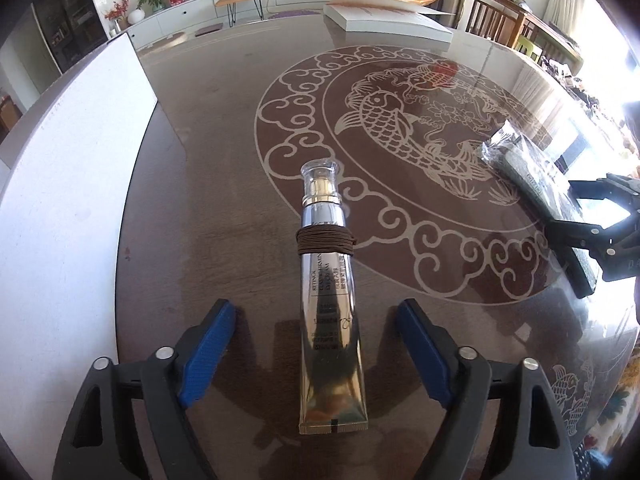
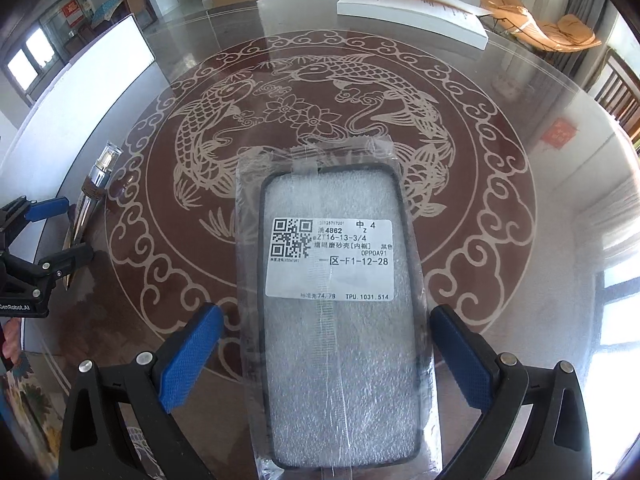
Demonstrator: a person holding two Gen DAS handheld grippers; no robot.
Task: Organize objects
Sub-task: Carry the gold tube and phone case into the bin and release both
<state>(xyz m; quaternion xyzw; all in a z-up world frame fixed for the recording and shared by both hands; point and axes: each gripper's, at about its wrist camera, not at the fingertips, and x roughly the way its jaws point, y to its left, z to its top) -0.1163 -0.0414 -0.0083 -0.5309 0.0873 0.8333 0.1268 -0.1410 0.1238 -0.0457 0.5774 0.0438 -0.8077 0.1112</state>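
On the round glass counter (image 1: 208, 184) with its carp pattern, a white box (image 2: 416, 12) lies at 12 o'clock near the far rim. The bagged phone case (image 2: 340, 320) lies flat at 6 o'clock, between the wide-spread fingers of the right claw (image 2: 326, 356), untouched. The silver cream tube (image 1: 328, 312), a brown band around it, lies between the wide left claw (image 1: 316, 356).
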